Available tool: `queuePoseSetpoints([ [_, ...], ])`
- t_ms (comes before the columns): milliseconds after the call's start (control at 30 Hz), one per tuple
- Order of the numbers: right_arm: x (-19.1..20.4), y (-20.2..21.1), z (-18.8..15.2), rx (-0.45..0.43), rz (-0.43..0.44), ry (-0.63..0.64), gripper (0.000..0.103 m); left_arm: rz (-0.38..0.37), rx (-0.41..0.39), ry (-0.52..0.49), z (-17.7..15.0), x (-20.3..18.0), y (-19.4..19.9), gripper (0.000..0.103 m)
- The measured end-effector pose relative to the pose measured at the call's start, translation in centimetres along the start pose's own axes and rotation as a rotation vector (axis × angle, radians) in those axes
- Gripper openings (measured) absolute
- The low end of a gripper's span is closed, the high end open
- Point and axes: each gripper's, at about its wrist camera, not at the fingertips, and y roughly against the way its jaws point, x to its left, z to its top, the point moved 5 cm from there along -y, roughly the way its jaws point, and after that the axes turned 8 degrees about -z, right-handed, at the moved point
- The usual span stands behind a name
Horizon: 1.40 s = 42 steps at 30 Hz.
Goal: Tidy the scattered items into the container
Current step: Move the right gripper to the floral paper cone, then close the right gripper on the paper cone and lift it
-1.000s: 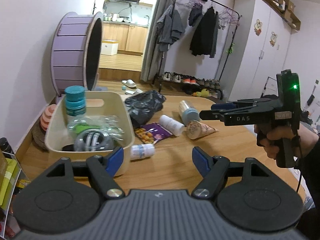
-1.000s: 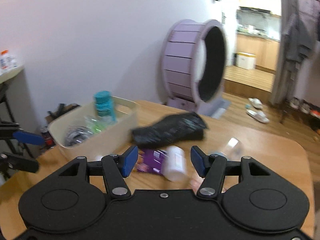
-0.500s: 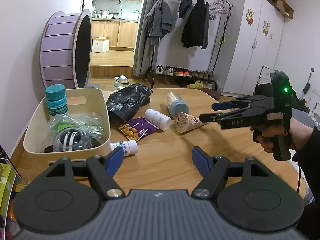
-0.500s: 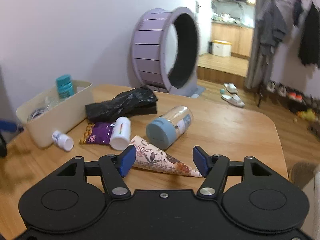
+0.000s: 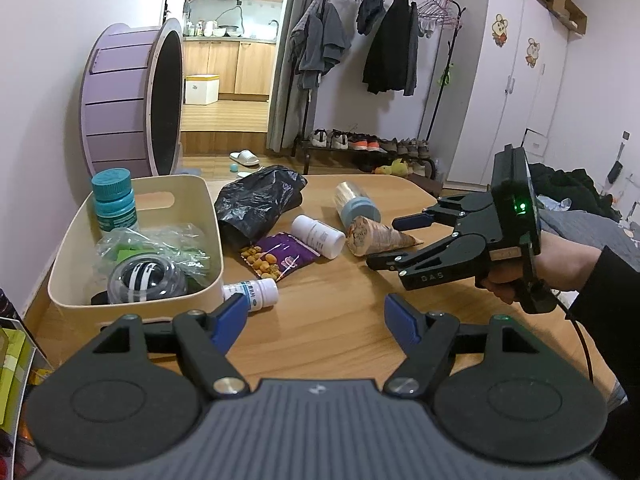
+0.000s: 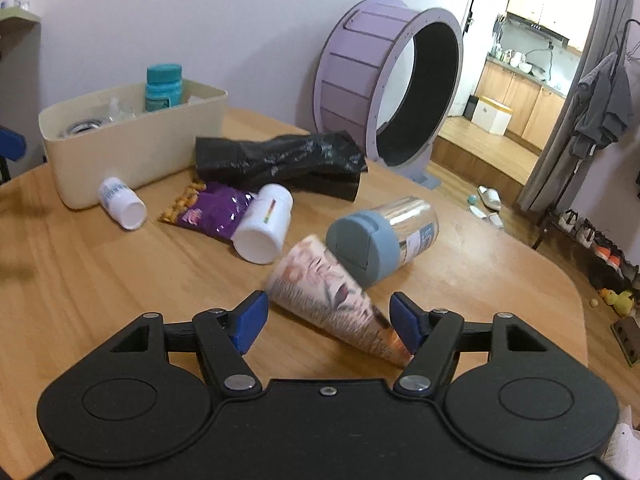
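Note:
A cream bin (image 5: pixel 202 200) (image 6: pixel 132 148) on the wooden table holds a teal-capped bottle (image 5: pixel 114 204), a plastic bag and a round gadget. Scattered beside it lie a small white bottle (image 5: pixel 256 294) (image 6: pixel 120 206), a purple snack pack (image 5: pixel 280 256) (image 6: pixel 212 210), a larger white bottle (image 5: pixel 318 236) (image 6: pixel 264 224), a black bag (image 5: pixel 256 204) (image 6: pixel 280 160), a blue-lidded jar (image 5: pixel 356 204) (image 6: pixel 380 236) and a patterned paper cone (image 5: pixel 380 236) (image 6: pixel 336 300). My right gripper (image 6: pixel 326 320) (image 5: pixel 384 242) is open, its fingers either side of the cone's narrow end. My left gripper (image 5: pixel 316 320) is open and empty, near the small white bottle.
A purple exercise wheel (image 5: pixel 132 104) (image 6: pixel 392 84) stands on the floor behind the table. A clothes rack (image 5: pixel 376 48) and a shoe rack stand further back. The table's rounded edge (image 6: pixel 572 292) lies to the right of the jar.
My right gripper has swung and come down toward the cone, which now lies between its open fingers. My left gripper has shifted a little; the items have not moved.

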Motion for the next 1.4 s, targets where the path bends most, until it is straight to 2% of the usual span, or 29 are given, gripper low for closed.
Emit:
queuePoseSetpoints([
  [133, 0.3, -0.1, 0.1, 0.001, 0.016, -0.006, 0.067, 0.004, -0.002, 0.006, 0.0, 0.2, 0.1, 0.074],
  [300, 0.3, 0.8, 0.5, 0.007, 0.05, -0.015, 0.04, 0.004, -0.003, 0.002, 0.0, 0.1, 0.3, 0.074],
  [400, 0.2, 1.4, 0.6, 0.025, 0.086, -0.032, 0.032, 0.009, -0.004, 0.0, -0.1, 0.2, 0.4, 0.074],
  [633, 0.3, 0.9, 0.8, -0.003, 0.071, -0.064, 0.035, 0.009, -0.009, 0.005, -0.1, 0.2, 0.6, 0.074],
  [733, 0.4, 0.3, 0.9, -0.007, 0.07, -0.079, 0.046, 0.006, -0.006, 0.0, -0.1, 0.1, 0.6, 0.074],
  [800, 0.7, 0.0, 1.0, -0.017, 0.073, -0.08, 0.058, 0.005, -0.006, 0.002, -0.1, 0.1, 0.6, 0.074],
  [833, 0.8, -0.2, 1.1, -0.019, 0.076, -0.08, 0.058, 0.004, -0.007, 0.004, -0.1, 0.1, 0.6, 0.074],
  [1067, 1.1, -1.2, 0.8, -0.01, 0.095, -0.121, 0.058, 0.007, -0.007, -0.002, -0.2, 0.0, 0.7, 0.074],
  [1133, 1.0, -1.2, 0.7, -0.005, 0.118, -0.159, 0.055, 0.006, -0.008, -0.003, -0.2, 0.0, 0.7, 0.074],
  [1200, 0.9, -1.1, 0.6, -0.013, 0.12, -0.166, 0.041, 0.006, -0.009, 0.0, -0.2, 0.0, 0.7, 0.074],
  [1267, 0.7, -0.9, 0.5, -0.011, 0.128, -0.171, 0.035, 0.007, -0.01, 0.001, -0.1, 0.1, 0.7, 0.074],
  [1400, 0.3, -0.2, 0.2, -0.001, 0.146, -0.208, 0.034, 0.005, -0.014, 0.003, 0.0, 0.1, 0.7, 0.074],
])
